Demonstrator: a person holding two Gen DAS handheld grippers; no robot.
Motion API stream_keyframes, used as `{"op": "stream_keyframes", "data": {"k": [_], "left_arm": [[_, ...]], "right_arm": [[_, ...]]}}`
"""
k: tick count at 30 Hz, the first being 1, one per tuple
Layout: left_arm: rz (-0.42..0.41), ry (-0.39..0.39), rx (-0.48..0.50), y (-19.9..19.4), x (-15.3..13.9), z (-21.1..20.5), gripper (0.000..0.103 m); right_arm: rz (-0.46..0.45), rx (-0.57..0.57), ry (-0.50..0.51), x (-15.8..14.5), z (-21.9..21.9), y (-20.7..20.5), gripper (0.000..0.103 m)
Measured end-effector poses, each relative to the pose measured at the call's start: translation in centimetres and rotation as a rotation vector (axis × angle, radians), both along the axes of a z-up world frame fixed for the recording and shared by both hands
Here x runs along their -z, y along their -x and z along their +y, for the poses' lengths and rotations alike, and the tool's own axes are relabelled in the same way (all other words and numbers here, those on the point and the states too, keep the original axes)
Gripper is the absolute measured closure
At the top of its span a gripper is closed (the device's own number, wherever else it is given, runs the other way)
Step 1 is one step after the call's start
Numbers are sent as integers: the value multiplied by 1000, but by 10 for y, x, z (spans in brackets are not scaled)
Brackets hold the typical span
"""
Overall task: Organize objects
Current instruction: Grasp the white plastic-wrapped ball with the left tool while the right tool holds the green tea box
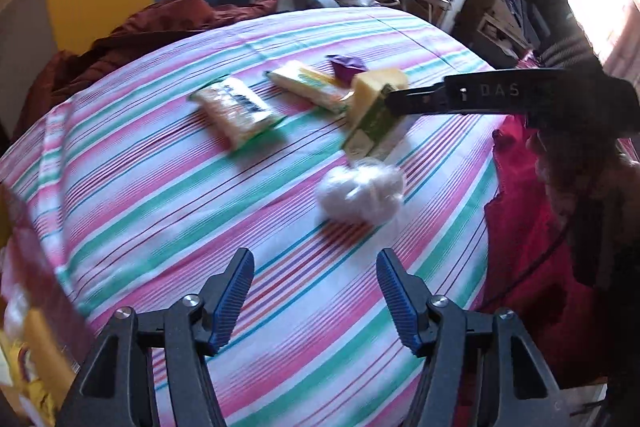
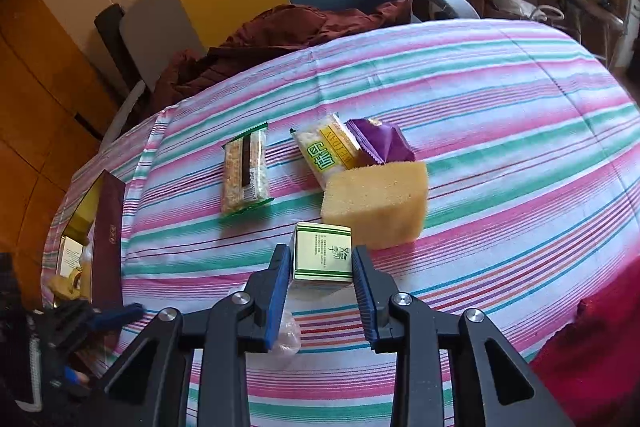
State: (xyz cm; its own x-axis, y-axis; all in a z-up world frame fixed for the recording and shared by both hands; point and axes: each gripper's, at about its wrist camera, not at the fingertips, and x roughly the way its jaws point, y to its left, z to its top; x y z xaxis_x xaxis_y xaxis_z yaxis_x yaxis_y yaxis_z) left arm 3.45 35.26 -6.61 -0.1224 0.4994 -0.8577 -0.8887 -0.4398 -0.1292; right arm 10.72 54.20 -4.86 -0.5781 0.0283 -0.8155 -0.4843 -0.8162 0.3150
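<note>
The right gripper [image 2: 320,267] pinches the green-and-white box [image 2: 322,253], lifted just in front of the sponge [image 2: 376,201], long axis running forward between its fingers. The left gripper [image 1: 316,287] hangs spread and empty, the white plastic wad [image 1: 360,193] straight ahead, nearest to it.

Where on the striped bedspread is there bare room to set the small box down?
Free: the striped bedspread right of and beyond the yellow sponge block, and the stretch left of the green-edged cereal bar. Crowded: sponge, yellow snack packet and purple wrapper bunch together ahead of the right gripper.
</note>
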Motion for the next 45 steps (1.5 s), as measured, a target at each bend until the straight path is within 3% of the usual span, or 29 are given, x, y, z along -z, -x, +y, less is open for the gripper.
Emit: {"op": "stream_keyframes", "data": {"k": [2,3,19,21,23,28,29,45], "left_arm": [[-10,-16,27,-3,1,13,21],[-10,-21,37,-6,2,20,20],[-9,28,9,4,29,71,20],[9,33,1,5,34,71,29],[-26,34,-3,7,39,68,45],[-40,-18,-33,14,37,45,57],[-49,-22,-36,16,36,39,66],[18,-96,-157,19,-13,-37,66]], "right_arm": [[0,3,23,2,2,0,68],[0,6,27,3,2,0,65],[-8,1,74,13,4,7,62],[-13,1,71,14,4,8,62],[-21,2,65,15,4,8,66],[-8,-53,28,10,-6,12,73],[-3,-63,25,9,-7,13,73],[63,-146,-20,-10,-37,15,73]]}}
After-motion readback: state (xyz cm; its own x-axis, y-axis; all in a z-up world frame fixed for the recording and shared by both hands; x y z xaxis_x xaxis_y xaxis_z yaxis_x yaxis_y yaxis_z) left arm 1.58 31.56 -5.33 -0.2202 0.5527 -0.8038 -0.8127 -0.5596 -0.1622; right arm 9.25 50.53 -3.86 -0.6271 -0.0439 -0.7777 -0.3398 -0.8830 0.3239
